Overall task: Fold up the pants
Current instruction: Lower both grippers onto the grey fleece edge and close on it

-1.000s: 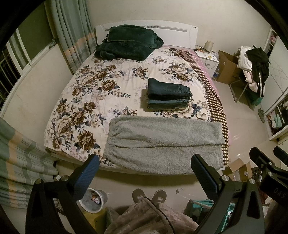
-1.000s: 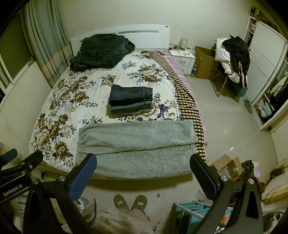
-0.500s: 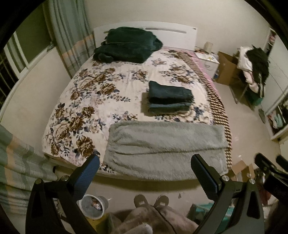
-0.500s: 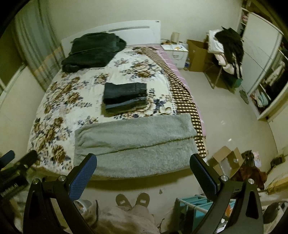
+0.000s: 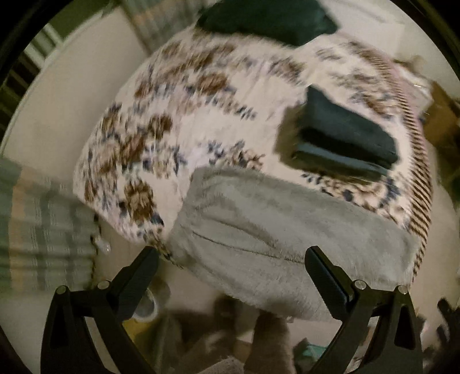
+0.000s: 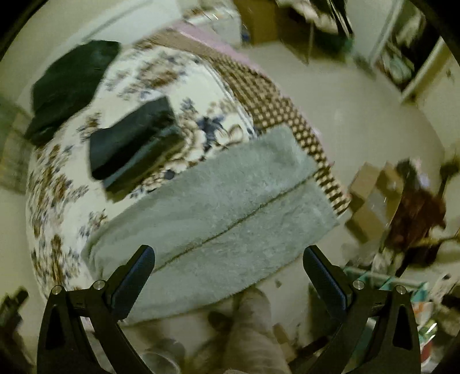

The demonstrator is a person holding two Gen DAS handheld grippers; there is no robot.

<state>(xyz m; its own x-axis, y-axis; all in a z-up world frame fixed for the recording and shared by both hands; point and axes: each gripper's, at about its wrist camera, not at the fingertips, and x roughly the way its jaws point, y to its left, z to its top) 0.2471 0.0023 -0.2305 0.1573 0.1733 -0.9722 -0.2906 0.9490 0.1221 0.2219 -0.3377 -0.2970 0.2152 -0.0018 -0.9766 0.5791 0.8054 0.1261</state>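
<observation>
Grey fleece pants (image 5: pixel 287 227) lie folded lengthwise along the foot edge of the floral bed (image 5: pixel 184 115); they also show in the right wrist view (image 6: pixel 218 207), with the fold line running across them. My left gripper (image 5: pixel 231 259) is open and empty, above the pants' left end. My right gripper (image 6: pixel 228 257) is open and empty, above their near edge, closer to the right end. Both views are tilted and motion-blurred.
A stack of folded dark pants (image 5: pixel 345 138) sits on the bed behind the grey ones, also in the right wrist view (image 6: pixel 135 143). A dark green blanket (image 5: pixel 267 20) lies at the headboard. Cardboard boxes (image 6: pixel 373 198) and clutter stand on the floor right of the bed.
Both grippers have dropped closer to the grey pants and tilted, left view rolling clockwise, right view anticlockwise. The pants have not moved. Both grippers stay open.
</observation>
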